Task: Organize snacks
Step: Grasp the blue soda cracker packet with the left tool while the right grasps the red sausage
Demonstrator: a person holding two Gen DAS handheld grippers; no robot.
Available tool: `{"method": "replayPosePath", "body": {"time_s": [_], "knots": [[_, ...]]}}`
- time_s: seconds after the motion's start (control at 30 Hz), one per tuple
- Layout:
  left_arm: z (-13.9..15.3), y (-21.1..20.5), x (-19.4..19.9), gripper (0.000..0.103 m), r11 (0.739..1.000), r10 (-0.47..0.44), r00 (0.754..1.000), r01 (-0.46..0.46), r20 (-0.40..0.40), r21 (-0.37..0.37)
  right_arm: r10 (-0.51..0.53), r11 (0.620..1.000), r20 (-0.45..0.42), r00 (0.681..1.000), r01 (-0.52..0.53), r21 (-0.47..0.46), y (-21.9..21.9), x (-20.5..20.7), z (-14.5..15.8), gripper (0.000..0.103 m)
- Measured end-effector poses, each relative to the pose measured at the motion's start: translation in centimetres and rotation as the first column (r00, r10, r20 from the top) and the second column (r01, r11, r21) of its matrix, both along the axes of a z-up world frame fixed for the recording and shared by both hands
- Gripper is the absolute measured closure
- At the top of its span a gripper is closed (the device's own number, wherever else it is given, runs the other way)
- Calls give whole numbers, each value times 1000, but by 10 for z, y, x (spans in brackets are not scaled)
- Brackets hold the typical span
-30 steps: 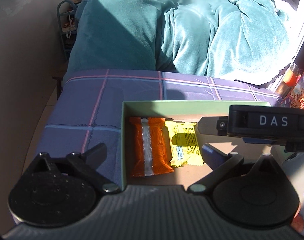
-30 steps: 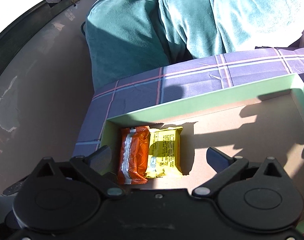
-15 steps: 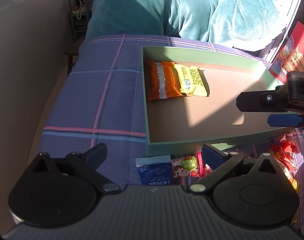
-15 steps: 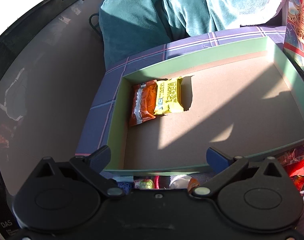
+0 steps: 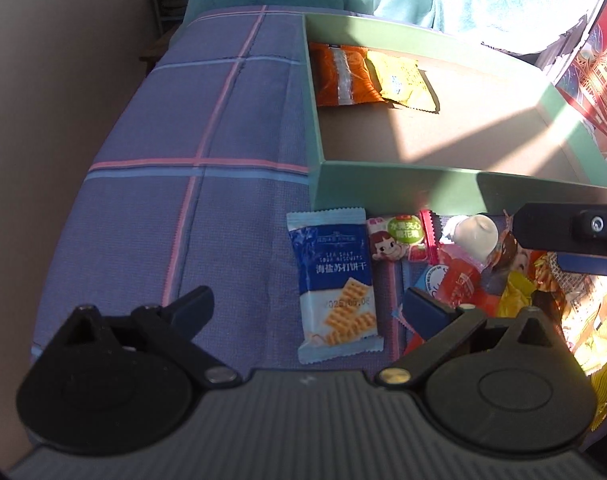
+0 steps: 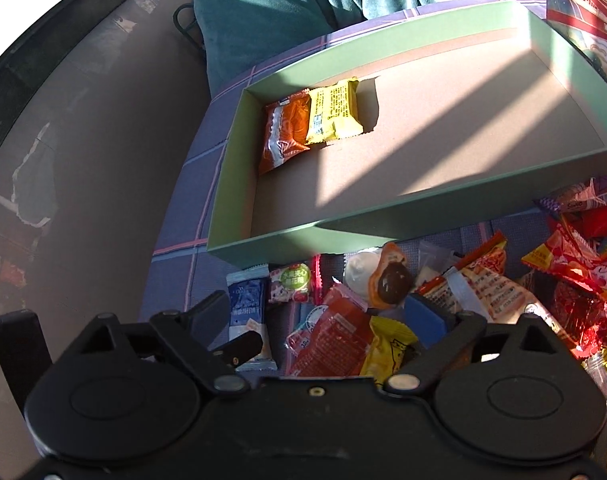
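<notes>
A: Nearest, the left gripper [image 5: 307,304] is held wide and empty over the blue cracker packet [image 5: 337,284]; the right gripper [image 6: 323,312], equally wide, over the snack pile [image 6: 455,280].

B: A pick is judged next. Farther off, two packets [image 6: 311,124] are already laid in the green box [image 6: 259,236]'s far-left corner.

1. The green box [image 6: 263,232] looks like matt card, its floor plain brown board.
2. The orange packet [image 6: 285,136] and blue biscuit packet [image 5: 335,280] are glossy plastic film.
3. The plaid cloth [image 5: 183,200] is woven, matt.

The blue cracker packet [image 5: 335,284] reads "海盐苏打饼干".
</notes>
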State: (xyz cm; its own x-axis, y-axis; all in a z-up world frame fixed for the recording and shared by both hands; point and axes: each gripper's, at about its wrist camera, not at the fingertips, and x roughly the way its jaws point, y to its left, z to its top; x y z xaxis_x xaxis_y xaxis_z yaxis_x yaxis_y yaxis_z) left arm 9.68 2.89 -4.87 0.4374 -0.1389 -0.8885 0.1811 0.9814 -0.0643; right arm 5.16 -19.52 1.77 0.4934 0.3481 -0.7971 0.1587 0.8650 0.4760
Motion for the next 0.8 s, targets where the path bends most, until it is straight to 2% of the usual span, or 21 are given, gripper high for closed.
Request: {"method": "replayPosePath", "body": {"time_s": [0.1, 0.17, 0.27, 0.3, 0.33, 0.37, 0.4, 0.43, 0.47, 0.5, 0.57, 0.67, 0.7, 0.8], "knots": [[-5, 2, 1, 0, 1000, 3, 1000, -3, -9, -2, -10, 1000, -3, 1000, 10, 1, -1, -3, -1, 17], [-8, 2, 2, 0, 1000, -2, 1000, 2, -11, 0, -14, 1000, -11, 1000, 14, 2, -2, -6, -3, 27], [-15, -3, 6, 0, 1000, -16, 1000, 16, -17, 4, -3, 1000, -39, 999, 3, 10, 4, -9, -9, 47], [-17, -4, 7, 1, 1000, -18, 1000, 18, -16, 3, 0, 1000, -47, 999, 0, 14, 6, -10, -10, 57], [-19, -4, 8, 5, 1000, -17, 1000, 17, -12, 1, 1, 1000, -55, 998, -1, 16, 9, -10, -12, 63], [-20, -5, 9, 14, 1000, -16, 1000, 16, -10, -1, 4, 1000, -61, 998, -3, 15, 11, -11, -14, 63], [-20, -5, 9, 17, 1000, -14, 1000, 14, 4, 6, 9, 1000, -68, 998, -8, 18, 13, -11, -15, 63], [-19, -5, 8, 31, 1000, -18, 1000, 17, 25, 12, 14, 1000, -77, 997, -12, 24, 15, -11, -17, 63], [-17, -6, 6, 52, 999, -30, 999, 29, 44, 19, 19, 999, -90, 996, -17, 31, 16, -11, -20, 63], [-16, -6, 4, 62, 999, -41, 998, 39, 56, 32, 28, 999, -113, 993, -23, 45, 18, -10, -24, 63], [-15, -2, 2, 63, 998, -57, 997, 55, 53, 31, 47, 997, -154, 987, -36, 71, 24, -9, -32, 63], [-14, 9, -3, 63, 998, -56, 997, 55, 47, 14, 56, 998, -236, 970, -46, 50, 32, -7, -41, 62], [-14, 13, -6, 63, 998, -54, 997, 53, 47, 19, 56, 998, -248, 967, -45, 47, 34, -7, -43, 59], [-15, 26, -17, 63, 998, -42, 998, 40, 48, 40, 43, 999, -260, 965, -43, 6, 39, -8, -44, 39]]}}
